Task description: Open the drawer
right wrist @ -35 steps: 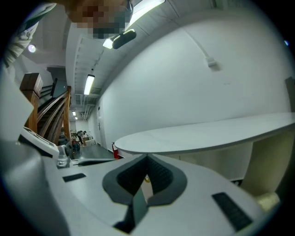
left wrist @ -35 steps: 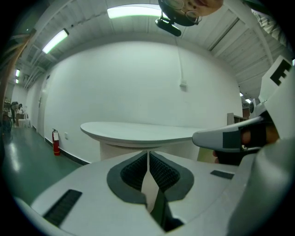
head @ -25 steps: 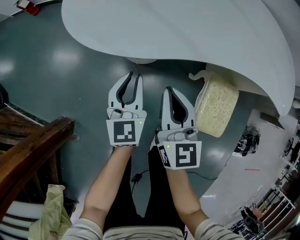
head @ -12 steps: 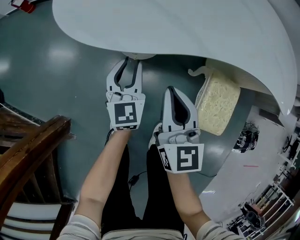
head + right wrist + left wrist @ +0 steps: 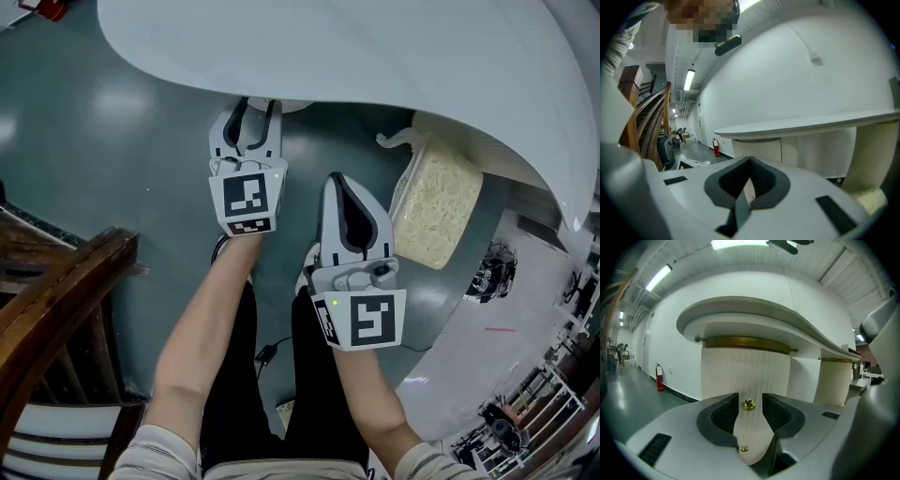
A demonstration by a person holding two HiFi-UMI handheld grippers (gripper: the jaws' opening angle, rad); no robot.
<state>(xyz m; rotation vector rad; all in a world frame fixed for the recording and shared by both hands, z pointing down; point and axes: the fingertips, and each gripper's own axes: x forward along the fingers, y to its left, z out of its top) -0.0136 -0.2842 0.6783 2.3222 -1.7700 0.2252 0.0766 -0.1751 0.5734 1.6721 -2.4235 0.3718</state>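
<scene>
The left gripper (image 5: 253,106) faces the upper brass knob (image 5: 748,404) on the ribbed cream drawer front (image 5: 740,373). Its jaws are opening wide and frame the knob without touching it. The right gripper (image 5: 342,185), held back from the knob, has its jaws together. Closing short of the knob would catch nothing, and a shallow pinch (the knob looks small and slick) could slip off mid-pull. A second knob (image 5: 744,448) just below risks a mix-up.

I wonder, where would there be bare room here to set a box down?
The white countertop is bare as far as it shows. The grey floor lies open between the wooden railing and the counter's edge. Right is crowded: a tub of pale material sits partly under the counter.
</scene>
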